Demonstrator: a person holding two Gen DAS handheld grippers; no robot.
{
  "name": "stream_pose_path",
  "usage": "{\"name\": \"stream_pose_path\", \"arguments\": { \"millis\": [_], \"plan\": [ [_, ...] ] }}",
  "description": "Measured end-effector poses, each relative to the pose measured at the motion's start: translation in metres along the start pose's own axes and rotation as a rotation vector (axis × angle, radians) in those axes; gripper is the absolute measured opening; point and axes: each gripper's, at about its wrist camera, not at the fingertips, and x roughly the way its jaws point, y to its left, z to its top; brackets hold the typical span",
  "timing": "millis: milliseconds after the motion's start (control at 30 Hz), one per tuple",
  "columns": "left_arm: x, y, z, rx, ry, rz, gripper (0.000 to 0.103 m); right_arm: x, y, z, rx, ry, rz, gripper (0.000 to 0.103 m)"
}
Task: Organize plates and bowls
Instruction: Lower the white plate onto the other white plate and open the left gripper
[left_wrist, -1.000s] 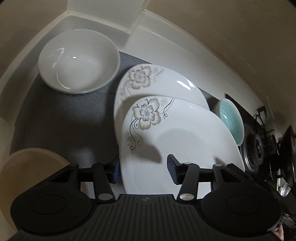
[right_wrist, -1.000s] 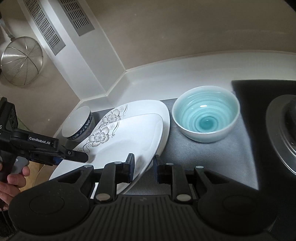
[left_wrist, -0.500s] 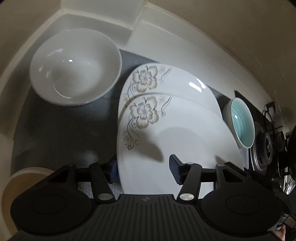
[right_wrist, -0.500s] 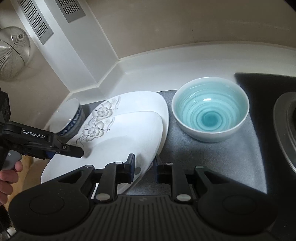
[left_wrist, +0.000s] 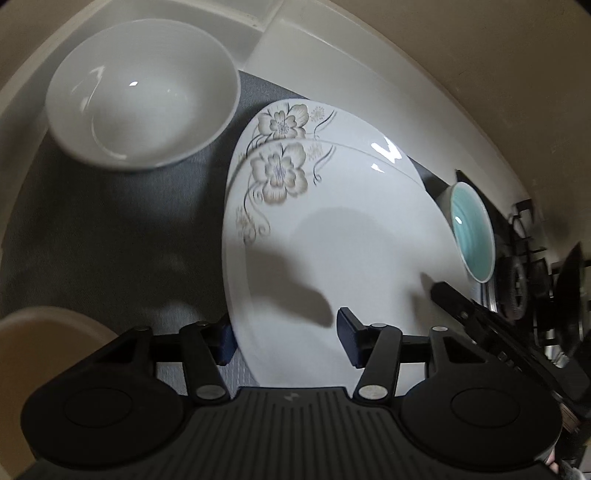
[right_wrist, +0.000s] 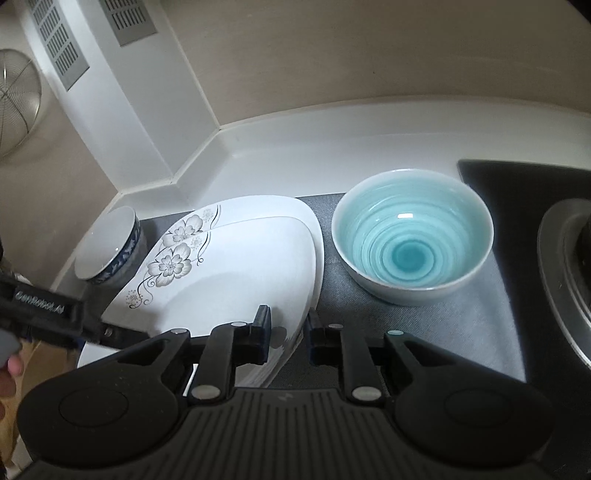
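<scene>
Left gripper fingers spread wide, straddling the near-left edge of the top flower plate: one finger under or outside the rim, the other over the plate face; contact with the plate unclear. Right gripper jaws set on either side of the same plate's near-right rim, a narrower gap, rim sitting between the fingers, can't tell if actually pinching. Top plate lies tilted, overlapping a second flower plate beneath it, patterns nearly lined up, both on the grey mat. White bowl ahead and left of the left gripper, upright, just beside the plates; from the right gripper it shows a blue-patterned outside. Teal bowl ahead-right of the right gripper, upright, close to the plates' far edge, apart from it. Stove burner further right. Wire strainer on the wall, far left.
</scene>
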Motion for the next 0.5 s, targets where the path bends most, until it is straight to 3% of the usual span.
{"name": "stream_pose_path", "arguments": {
  "millis": [100,500],
  "plan": [
    [-0.004,0.006,-0.007,-0.04,0.006,-0.045,0.055,0.002,-0.001,-0.002,0.017,0.001,0.012,0.019],
    [-0.006,0.007,-0.027,-0.07,-0.001,-0.094,0.052,0.012,-0.004,0.001,0.028,0.026,-0.029,0.019]
  ]
}}
